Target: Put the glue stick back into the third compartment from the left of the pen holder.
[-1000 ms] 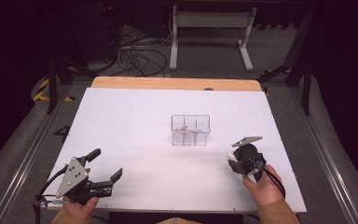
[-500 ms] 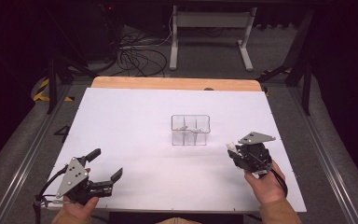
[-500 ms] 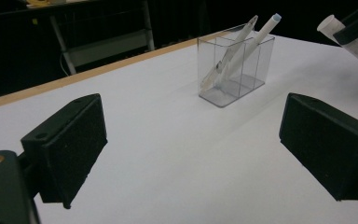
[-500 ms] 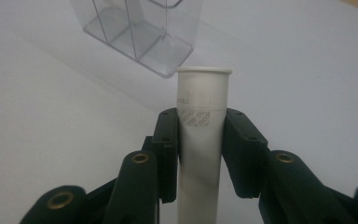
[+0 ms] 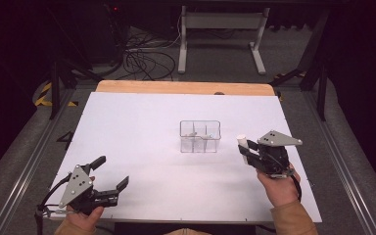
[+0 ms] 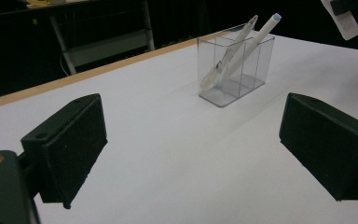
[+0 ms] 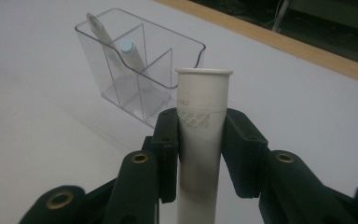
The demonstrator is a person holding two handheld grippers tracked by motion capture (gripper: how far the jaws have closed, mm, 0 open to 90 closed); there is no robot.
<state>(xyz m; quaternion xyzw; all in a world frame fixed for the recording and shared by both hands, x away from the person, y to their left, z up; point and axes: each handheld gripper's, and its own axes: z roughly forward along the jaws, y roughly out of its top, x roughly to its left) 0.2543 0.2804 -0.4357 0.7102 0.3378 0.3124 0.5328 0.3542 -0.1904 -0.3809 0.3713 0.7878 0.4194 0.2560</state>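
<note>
The right claw (image 5: pixel 245 150) is closed on a white tube (image 7: pixel 201 140), one pad pressed to each side of it. The tube stands upright between the jaws, its flanged open end uppermost and a band of faint print just above the pads. In the high view the tube (image 5: pixel 242 141) is held clear of the counter (image 5: pixel 137 127), near the right edge and roughly midway between front and back. The right hand (image 5: pixel 280 185) grips the tool from behind, a tan sleeve at the wrist.

A clear organiser (image 5: pixel 200 136) with inner dividers stands at the middle of the counter, just left of the right claw and apart from it. Two white pens (image 6: pixel 242 44) lean in one of its compartments, tips above the rim.

The left claw (image 5: pixel 111 172) is wide open, with nothing between its pads. It sits near the front left corner of the counter, well apart from the organiser, and points toward it. The left hand (image 5: pixel 83 215) holds it at the front edge.

The counter top is white, with a bare wooden strip along the back edge.
</note>
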